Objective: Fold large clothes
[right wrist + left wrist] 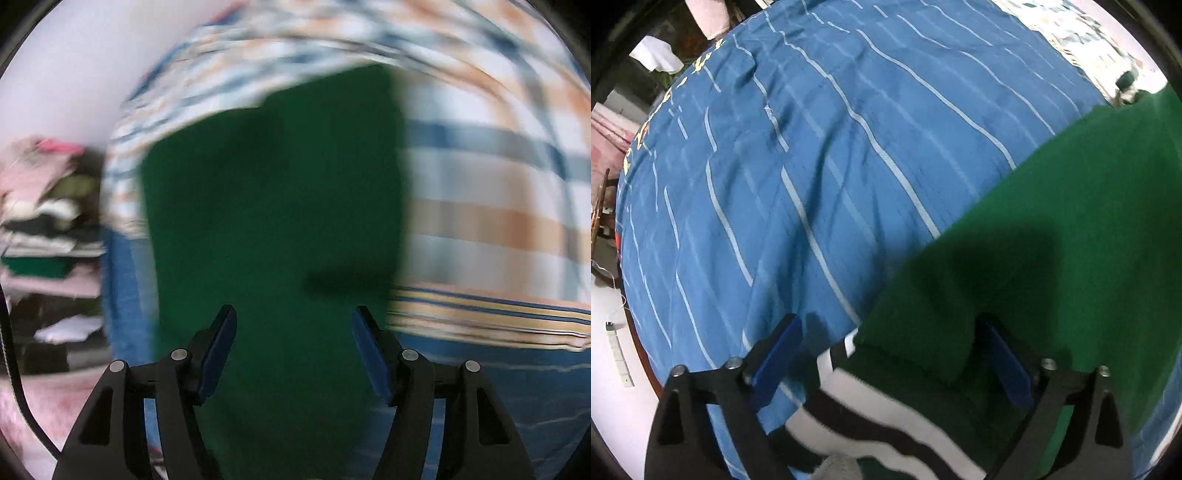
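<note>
A large green garment [1052,251] lies on a blue striped bedspread [812,147]. Its black-and-white striped trim [871,413] shows near the bottom of the left wrist view. My left gripper [890,354] is open, its jaws wide apart over the garment's corner and trim, holding nothing. In the blurred right wrist view the green garment [273,206] fills the middle. My right gripper [293,347] is open above it, jaws apart and empty.
A plaid orange, blue and white cloth [491,192] lies beyond and right of the garment. A stack of folded clothes [44,229] sits at the left. The bed's left edge and white floor [613,354] show in the left wrist view.
</note>
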A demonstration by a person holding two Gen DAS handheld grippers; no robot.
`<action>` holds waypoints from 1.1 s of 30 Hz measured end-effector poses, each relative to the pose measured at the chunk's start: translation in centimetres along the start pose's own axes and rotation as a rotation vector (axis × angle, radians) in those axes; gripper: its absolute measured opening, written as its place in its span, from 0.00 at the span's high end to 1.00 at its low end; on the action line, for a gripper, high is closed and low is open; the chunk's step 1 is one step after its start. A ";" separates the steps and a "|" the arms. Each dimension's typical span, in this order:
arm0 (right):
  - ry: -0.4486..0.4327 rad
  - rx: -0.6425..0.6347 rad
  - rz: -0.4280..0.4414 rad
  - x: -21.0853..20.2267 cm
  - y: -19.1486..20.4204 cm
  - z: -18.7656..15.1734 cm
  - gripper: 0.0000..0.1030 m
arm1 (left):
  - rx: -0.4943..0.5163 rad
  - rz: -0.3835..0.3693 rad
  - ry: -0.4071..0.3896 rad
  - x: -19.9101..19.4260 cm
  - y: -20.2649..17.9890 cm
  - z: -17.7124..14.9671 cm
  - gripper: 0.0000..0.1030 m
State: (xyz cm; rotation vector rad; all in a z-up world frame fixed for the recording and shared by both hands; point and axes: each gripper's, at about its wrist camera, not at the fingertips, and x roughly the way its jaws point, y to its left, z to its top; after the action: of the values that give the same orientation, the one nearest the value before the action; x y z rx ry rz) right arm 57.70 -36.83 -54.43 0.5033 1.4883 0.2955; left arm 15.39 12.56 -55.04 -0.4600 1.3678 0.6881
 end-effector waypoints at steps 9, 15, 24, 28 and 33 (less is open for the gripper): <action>0.077 0.114 0.310 8.0 -6.0 4.8 0.29 | 0.113 0.019 -0.039 0.9 -0.9 1.0 0.00; 0.025 0.043 0.361 5.8 -6.1 3.6 0.81 | 0.182 0.053 -0.077 1.2 -1.7 1.3 0.00; -0.136 0.212 0.359 -4.1 -7.3 -3.1 0.84 | 0.290 0.044 -0.086 -0.6 -2.5 5.0 0.00; -0.193 0.355 0.281 -10.6 -11.8 -11.4 0.84 | 0.347 0.008 -0.105 -2.9 -2.2 6.0 0.00; -0.199 0.584 0.110 -15.7 -17.4 -26.2 0.83 | 0.309 -0.039 -0.136 -7.3 0.8 6.4 0.00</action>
State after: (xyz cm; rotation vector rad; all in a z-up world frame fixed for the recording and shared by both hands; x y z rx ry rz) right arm 28.57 -55.86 -49.49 1.0515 1.3423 -0.1134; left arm 19.06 16.16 -46.77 -0.1898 1.3050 0.4564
